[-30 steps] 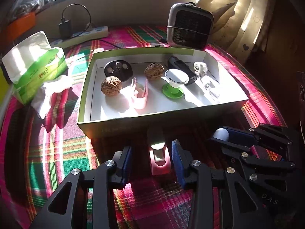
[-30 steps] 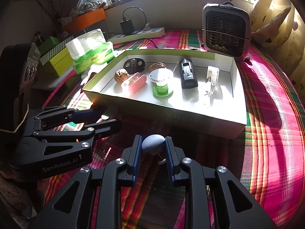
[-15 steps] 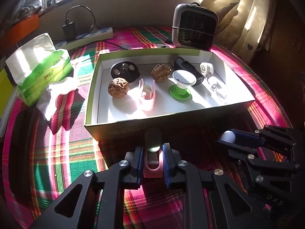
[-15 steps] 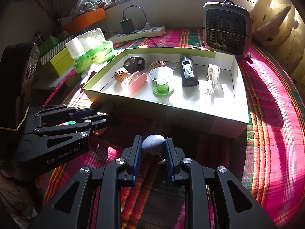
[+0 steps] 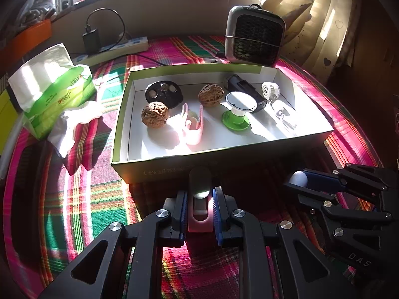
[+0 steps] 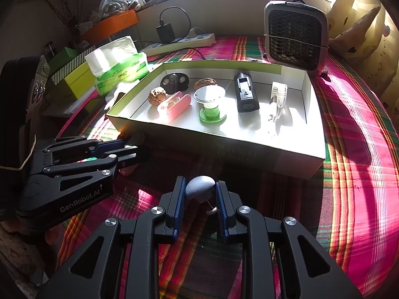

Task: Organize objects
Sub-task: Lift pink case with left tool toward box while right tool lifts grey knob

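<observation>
My left gripper (image 5: 199, 211) is shut on a pink clip-like object (image 5: 199, 215) with a grey tip, just in front of the green-rimmed white box (image 5: 174, 167). My right gripper (image 6: 200, 196) is shut on a small grey-blue egg-shaped object (image 6: 200, 188); that object (image 5: 297, 178) also shows at the right of the left wrist view. Inside the box lie two walnuts (image 5: 155, 117), a second pink clip (image 5: 192, 127), a black disc (image 5: 163, 94), a green-and-white stand (image 5: 238, 114), a black device (image 5: 243, 88) and a small white fan (image 5: 270, 92).
A green tissue pack (image 5: 53, 92) with loose tissue sits left of the box. A grey heater (image 5: 254, 36) stands behind the box, and a power strip (image 5: 114, 49) with a charger lies at the back. Plaid cloth (image 6: 349, 174) covers the table.
My left gripper has closed its wide-open jaws onto the pink clip-like object. The right gripper keeps its hold and has not moved.
</observation>
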Demonstrator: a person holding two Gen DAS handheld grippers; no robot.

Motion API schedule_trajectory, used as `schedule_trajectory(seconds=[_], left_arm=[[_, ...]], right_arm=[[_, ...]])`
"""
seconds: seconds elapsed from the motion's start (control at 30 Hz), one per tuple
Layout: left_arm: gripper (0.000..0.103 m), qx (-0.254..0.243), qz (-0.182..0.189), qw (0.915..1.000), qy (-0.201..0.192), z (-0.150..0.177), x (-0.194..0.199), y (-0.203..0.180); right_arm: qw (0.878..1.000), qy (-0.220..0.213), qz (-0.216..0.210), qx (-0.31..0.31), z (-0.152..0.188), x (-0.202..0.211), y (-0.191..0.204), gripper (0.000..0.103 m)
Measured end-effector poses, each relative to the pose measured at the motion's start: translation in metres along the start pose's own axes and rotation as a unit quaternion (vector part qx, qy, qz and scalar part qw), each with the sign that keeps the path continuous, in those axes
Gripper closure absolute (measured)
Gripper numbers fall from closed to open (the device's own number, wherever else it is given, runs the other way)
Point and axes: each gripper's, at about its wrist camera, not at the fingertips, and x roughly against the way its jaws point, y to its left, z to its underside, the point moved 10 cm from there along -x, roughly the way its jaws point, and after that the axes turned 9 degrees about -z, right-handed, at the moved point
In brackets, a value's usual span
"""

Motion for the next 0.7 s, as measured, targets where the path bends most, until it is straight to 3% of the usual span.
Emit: schedule_trajectory(seconds=[0.7], left_arm=[[0.088, 0.004, 0.002, 0.9999, -0.015, -0.006, 0.016, 0.003]], right_arm=[[1.0, -0.014, 0.005, 0.003, -0.006, 0.009, 0.001, 0.078]])
